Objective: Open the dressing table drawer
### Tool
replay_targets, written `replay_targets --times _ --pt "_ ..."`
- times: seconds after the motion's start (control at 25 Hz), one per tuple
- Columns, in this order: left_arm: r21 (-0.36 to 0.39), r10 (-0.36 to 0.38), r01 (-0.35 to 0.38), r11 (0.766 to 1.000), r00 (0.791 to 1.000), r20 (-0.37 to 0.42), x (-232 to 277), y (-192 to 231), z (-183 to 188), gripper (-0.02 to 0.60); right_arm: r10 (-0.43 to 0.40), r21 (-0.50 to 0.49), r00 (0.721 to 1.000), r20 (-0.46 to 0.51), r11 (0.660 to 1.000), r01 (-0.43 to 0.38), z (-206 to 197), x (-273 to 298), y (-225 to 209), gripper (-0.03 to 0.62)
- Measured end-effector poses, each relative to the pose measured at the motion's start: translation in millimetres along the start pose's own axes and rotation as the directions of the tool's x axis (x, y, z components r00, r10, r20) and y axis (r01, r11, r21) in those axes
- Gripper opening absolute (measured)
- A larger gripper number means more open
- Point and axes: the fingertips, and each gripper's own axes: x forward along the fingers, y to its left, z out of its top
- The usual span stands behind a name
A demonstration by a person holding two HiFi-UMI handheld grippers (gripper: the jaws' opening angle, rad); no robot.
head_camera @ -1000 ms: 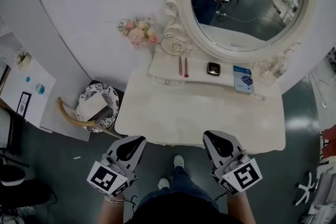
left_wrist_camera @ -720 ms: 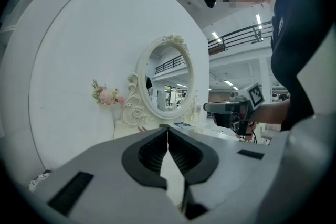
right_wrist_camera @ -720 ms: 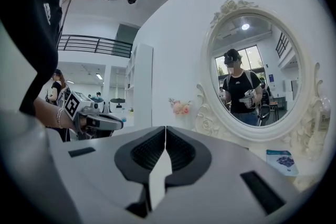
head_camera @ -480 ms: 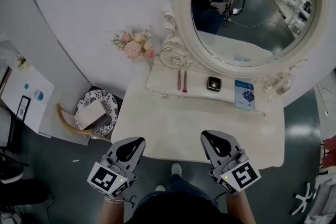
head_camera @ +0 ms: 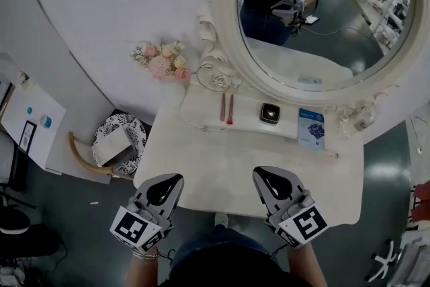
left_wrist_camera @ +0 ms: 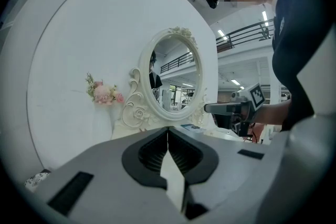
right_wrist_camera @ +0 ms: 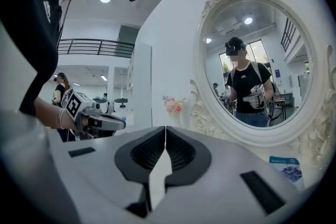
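Dressing table (head_camera: 222,168), glossy cream, scrolled carving

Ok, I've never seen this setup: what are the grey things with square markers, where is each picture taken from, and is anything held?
No robot here: a person holds hand-held tongs, one per hand. The head view looks down from a camera on their head and shows the left tongs and right tongs in front of a white dressing table with an oval mirror. The other two pictures come from cameras riding on each pair. On the table's shelf lie two slim sticks, a small dark box and a blue-and-white packet; pink flowers sit beside the mirror. Both tongs are shut and hold nothing.
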Motion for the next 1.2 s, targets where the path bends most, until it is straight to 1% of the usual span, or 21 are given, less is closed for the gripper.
replay_targets --times 0.08,0.16,0.32,0.56,0.84,1.0,1.2 --pt "-0.002 0.013 -0.013 1.0 1.0 0.002 4 0 -1 0.017 0.02 0.004 0.999 0.025 1.0 -0.02 3 2 -2 0.018" --pt "-0.005 0.024 -0.024 1.0 1.0 0.001 8 0 -3 0.017 0.03 0.007 0.999 0.029 1.0 -0.03 2 2 -6 0.018" --pt "-0.004 0.023 -0.023 1.0 1.0 -0.008 12 -2 -8 0.017 0.008 0.019 1.0 -0.028 1.0 -0.008 -12 -2 -16 0.018" --pt "-0.009 0.022 -0.022 1.0 0.999 -0.038 19 2 -20 0.017 0.003 0.031 0.999 -0.046 1.0 -0.002 -19 -3 -17 0.018" --pt "-0.001 -0.021 0.021 1.0 0.998 -0.059 37 20 -26 0.017 -0.02 0.051 0.998 -0.064 0.998 0.023 -23 7 -21 0.018" --pt "-0.02 -0.051 0.05 0.999 0.997 -0.063 50 31 -28 0.017 -0.05 0.068 0.997 -0.065 0.996 0.054 -21 14 -23 0.018" --pt "-0.014 -0.1 0.099 0.995 0.992 -0.083 66 44 -30 0.018 -0.086 0.077 0.994 -0.063 0.993 0.091 -17 30 -29 0.018"
